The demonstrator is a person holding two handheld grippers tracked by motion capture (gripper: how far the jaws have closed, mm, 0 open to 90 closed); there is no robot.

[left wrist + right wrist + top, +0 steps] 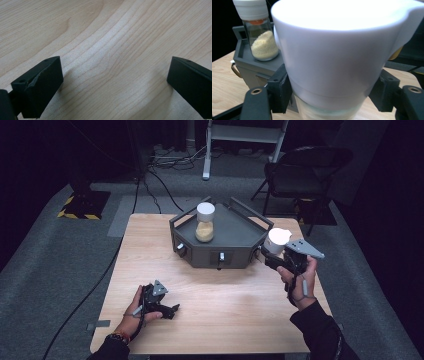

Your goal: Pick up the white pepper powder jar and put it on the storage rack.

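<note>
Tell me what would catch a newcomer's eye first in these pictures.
First, the white-capped jar clamped between the jaws of the right gripper, held at the right corner of the grey tray. Next, a second jar of pale yellow grains standing upright on that tray. The left gripper sits open, low over the bare wooden table.

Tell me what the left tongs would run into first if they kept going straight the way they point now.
Most likely the wooden table itself. The left tongs lie low on it, open and empty, and their own view looks down onto bare wood between the jaws. Depth is hard to judge, but nothing else stands in that line.
</note>
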